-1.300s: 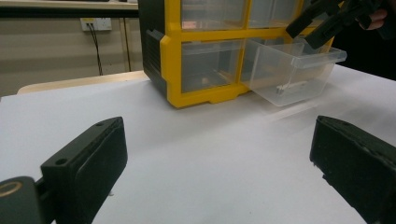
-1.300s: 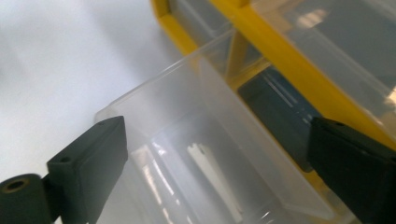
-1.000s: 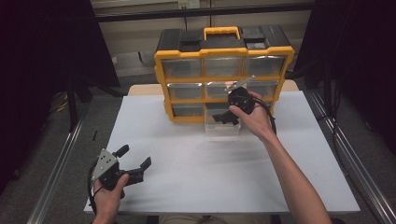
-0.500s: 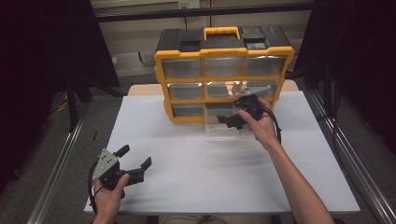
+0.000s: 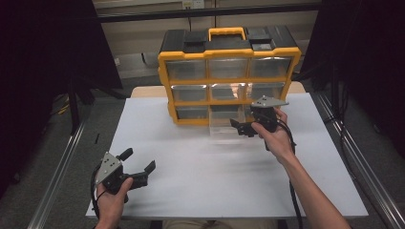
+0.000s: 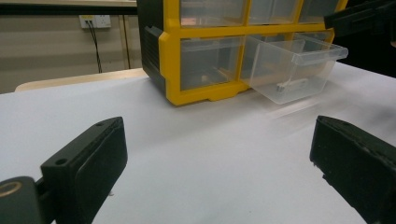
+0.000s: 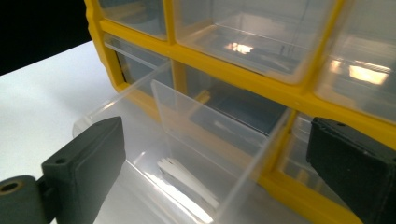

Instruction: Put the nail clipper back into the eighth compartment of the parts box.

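A yellow and black drawer cabinet (image 5: pixel 229 71) stands at the back of the white table (image 5: pixel 200 191). Its bottom middle clear drawer (image 5: pixel 224 130) is pulled out onto the table. In the right gripper view this drawer (image 7: pixel 177 140) holds a flat white piece (image 7: pixel 187 179). My right gripper (image 5: pixel 240 128) hovers open just right of the drawer's front, jaws pointing left, nothing between them (image 7: pixel 215 158). My left gripper (image 5: pixel 139 160) rests open near the front left of the table, empty, facing the cabinet (image 6: pixel 205 70) and the drawer (image 6: pixel 294 65).
The cabinet's other clear drawers (image 5: pixel 228 67) are pushed in. Metal rails (image 5: pixel 57 191) run along both sides of the table. White table surface lies between the two grippers. The other hand's gripper (image 6: pixel 359 18) appears at the top right of the left gripper view.
My right gripper has drawn back from the cabinet front toward the person, to beside the pulled-out drawer. The left gripper has stayed put.
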Tool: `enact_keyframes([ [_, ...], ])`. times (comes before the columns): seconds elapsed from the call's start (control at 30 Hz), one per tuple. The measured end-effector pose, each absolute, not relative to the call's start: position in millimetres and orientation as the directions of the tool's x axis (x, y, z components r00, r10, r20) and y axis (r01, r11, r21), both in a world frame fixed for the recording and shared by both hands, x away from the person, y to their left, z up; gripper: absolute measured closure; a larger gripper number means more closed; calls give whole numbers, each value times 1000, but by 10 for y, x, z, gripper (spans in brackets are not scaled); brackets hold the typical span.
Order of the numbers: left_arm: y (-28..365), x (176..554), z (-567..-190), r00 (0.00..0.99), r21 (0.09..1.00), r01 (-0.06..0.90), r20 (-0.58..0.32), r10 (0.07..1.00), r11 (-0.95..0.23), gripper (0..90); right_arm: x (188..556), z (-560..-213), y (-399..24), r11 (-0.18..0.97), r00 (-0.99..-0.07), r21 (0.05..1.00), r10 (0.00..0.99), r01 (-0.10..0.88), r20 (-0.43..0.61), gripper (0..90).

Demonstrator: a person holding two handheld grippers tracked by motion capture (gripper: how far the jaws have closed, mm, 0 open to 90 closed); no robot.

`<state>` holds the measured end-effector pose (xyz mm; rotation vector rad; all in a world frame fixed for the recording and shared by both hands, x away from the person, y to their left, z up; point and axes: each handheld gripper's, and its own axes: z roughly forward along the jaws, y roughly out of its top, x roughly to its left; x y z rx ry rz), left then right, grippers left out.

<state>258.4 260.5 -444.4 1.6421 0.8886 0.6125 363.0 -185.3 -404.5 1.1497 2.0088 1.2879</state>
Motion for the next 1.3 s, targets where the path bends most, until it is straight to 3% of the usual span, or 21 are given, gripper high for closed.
enact_keyframes([
  [1.3,2608,2584,-4433,576,968,229,-51,816,-101,42,2625,-4226,-2547,130,-446,918,893,374,55,35],
])
